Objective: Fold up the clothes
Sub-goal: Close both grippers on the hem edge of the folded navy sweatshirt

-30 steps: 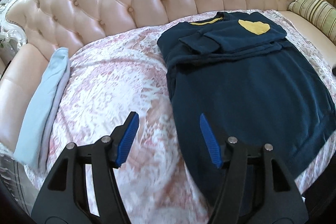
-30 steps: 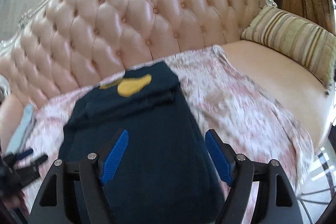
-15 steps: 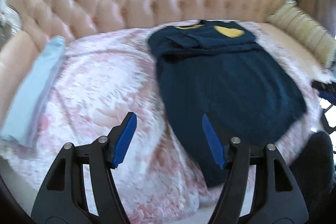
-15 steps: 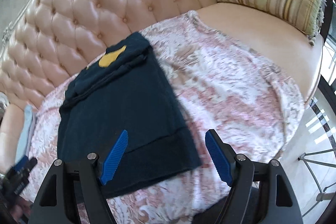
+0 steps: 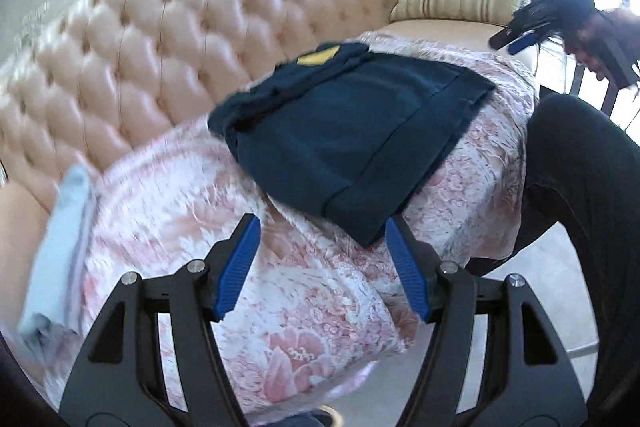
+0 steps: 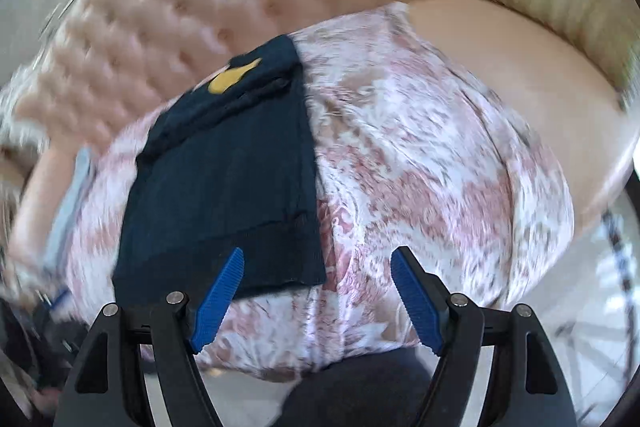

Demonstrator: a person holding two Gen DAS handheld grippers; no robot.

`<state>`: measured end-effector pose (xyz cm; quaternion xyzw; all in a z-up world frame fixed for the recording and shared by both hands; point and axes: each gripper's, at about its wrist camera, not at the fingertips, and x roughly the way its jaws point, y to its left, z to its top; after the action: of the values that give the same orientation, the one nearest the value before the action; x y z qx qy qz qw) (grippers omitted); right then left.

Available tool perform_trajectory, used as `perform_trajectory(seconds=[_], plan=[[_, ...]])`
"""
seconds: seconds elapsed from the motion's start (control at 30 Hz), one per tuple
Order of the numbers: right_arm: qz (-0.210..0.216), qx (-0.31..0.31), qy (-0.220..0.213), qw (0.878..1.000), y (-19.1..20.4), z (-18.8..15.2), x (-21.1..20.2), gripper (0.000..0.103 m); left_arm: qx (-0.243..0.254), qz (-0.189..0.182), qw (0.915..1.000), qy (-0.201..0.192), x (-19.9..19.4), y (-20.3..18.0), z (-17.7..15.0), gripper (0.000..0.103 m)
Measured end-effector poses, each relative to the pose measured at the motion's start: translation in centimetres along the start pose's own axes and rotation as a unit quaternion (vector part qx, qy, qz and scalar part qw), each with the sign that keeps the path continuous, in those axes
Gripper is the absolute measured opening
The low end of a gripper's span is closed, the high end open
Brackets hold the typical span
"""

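I see the navy sweater (image 5: 352,131) lying partly folded on the pink floral blanket (image 5: 304,311). My left gripper (image 5: 320,259) and right gripper (image 6: 316,291) both hover above its hem, jaws wide and empty.

No readable text, label, brand, number or sign anywhere

navy sweater (image 5: 344,143) on pink blanket (image 5: 320,311), gripper (image 5: 320,267) empty

- The left gripper (image 5: 320,259) is swinging off the navy sweater (image 5: 352,143) toward its near hem corner
- The right gripper (image 6: 316,291) is dropping to the hem's other corner
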<state>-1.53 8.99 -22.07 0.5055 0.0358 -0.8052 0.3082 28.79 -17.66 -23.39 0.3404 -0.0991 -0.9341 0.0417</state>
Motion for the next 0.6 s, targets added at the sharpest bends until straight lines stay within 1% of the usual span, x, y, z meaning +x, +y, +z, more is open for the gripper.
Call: perform_trajectory(seconds=[0.07, 0.1, 0.17, 0.23, 0.27, 0.37, 0.47, 0.53, 0.6], plan=[[0.007, -0.062, 0.030, 0.998, 0.9, -0.2, 1.1, 0.077, 0.007, 0.001, 1.0000, 0.004, -0.2, -0.1, -0.4, 0.068], [0.015, -0.074, 0.040, 0.996, 1.1, -0.3, 1.6, 0.077, 0.008, 0.001, 0.9999, 0.012, -0.1, -0.1, -0.5, 0.068], [0.023, -0.077, 0.049, 0.996, 1.2, -0.5, 2.4, 0.077, 0.006, 0.001, 0.9996, 0.026, 0.2, -0.1, -0.7, 0.068], [0.019, -0.077, 0.052, 0.995, 1.4, -0.6, 2.9, 0.076, 0.005, 0.000, 0.9996, 0.026, 0.2, -0.3, -0.8, 0.068], [0.016, -0.078, 0.053, 0.995, 1.5, -0.6, 3.1, 0.075, 0.003, 0.000, 0.9997, 0.026, 0.2, -0.4, -0.8, 0.068], [0.014, -0.078, 0.058, 0.995, 1.7, -0.7, 3.8, 0.066, 0.002, -0.006, 0.9996, 0.028, 0.4, -0.7, -0.8, 0.068], [0.024, -0.078, 0.068, 0.994, 2.0, -0.7, 4.7, 0.065, 0.006, -0.012, 0.9995, 0.027, 0.6, -1.0, -0.7, 0.068], [0.026, -0.073, 0.069, 0.995, 1.9, -0.6, 5.2, 0.064, 0.012, -0.006, 0.9996, 0.023, 0.6, -1.2, -0.7, 0.068], [0.042, -0.060, 0.071, 0.995, 1.6, -0.4, 5.4, 0.057, 0.021, 0.002, 0.9996, 0.020, 0.6, -1.4, -0.8, 0.068]])
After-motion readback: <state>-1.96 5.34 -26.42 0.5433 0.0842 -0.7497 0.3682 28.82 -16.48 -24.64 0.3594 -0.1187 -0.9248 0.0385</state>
